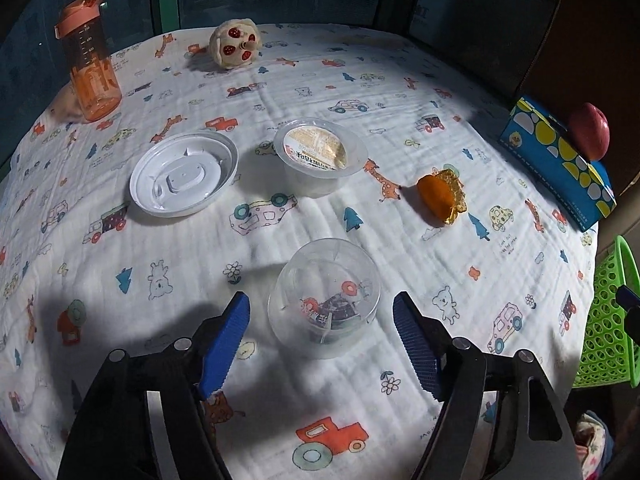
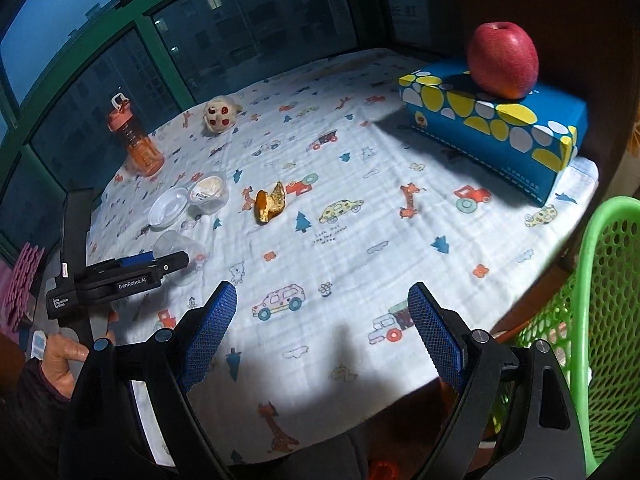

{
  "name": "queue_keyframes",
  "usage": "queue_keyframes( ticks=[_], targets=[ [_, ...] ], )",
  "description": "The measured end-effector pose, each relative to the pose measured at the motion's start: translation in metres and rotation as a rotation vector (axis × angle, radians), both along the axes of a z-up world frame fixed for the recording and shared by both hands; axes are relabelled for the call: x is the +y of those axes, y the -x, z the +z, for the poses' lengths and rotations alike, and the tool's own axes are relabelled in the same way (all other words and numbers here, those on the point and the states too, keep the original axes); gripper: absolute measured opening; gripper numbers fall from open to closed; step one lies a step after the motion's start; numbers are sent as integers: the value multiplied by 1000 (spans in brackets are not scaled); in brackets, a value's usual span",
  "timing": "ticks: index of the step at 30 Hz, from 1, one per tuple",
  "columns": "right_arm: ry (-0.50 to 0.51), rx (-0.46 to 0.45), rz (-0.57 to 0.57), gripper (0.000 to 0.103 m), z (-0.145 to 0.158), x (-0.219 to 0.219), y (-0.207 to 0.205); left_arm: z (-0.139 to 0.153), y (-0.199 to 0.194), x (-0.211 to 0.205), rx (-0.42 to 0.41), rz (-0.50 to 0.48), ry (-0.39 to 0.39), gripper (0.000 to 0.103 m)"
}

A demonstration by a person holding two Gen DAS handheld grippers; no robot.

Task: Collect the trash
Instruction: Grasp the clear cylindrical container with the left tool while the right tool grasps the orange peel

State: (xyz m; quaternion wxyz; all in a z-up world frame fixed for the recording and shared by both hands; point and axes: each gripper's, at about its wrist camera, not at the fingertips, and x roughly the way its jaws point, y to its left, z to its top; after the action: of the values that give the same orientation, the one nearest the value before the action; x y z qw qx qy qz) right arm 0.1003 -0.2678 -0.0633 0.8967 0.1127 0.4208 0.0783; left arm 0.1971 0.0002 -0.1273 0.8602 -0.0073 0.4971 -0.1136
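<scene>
Left gripper (image 1: 320,316) straddles clear cup (image 1: 324,300) | contents unclear

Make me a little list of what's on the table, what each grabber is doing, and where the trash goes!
surface: table under a cartoon-print cloth
likely trash: empty clear cup, sealed clear cup, white lid, orange peel
other things: orange bottle, spotted toy, blue box with a red apple on top
left gripper: open, fingers either side of the empty clear cup, not pressing it
right gripper: open, nothing between its fingers
bin: probably the green basket beside the table
</scene>
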Motion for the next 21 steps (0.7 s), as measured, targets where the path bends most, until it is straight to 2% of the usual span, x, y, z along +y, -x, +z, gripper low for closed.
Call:
queue_keyframes(
  ticks=[2,3,9,14,21],
  targets=[
    [3,5,13,87,-2,7,-9,-2,-1,1,3,-5,10,56],
    [3,7,19,87,-4,10,-14,-3,-1,2,5,-7,18,55],
    [7,20,63,86,-12,33,-46,8,4,14,-24,-3,32,54],
    [15,38,106,82,-25,54,-76,23,7,31,-45,22,61,54],
    [23,60,143,70,-41,74,-118,32,10,50,-47,50,99,54]
  ],
)
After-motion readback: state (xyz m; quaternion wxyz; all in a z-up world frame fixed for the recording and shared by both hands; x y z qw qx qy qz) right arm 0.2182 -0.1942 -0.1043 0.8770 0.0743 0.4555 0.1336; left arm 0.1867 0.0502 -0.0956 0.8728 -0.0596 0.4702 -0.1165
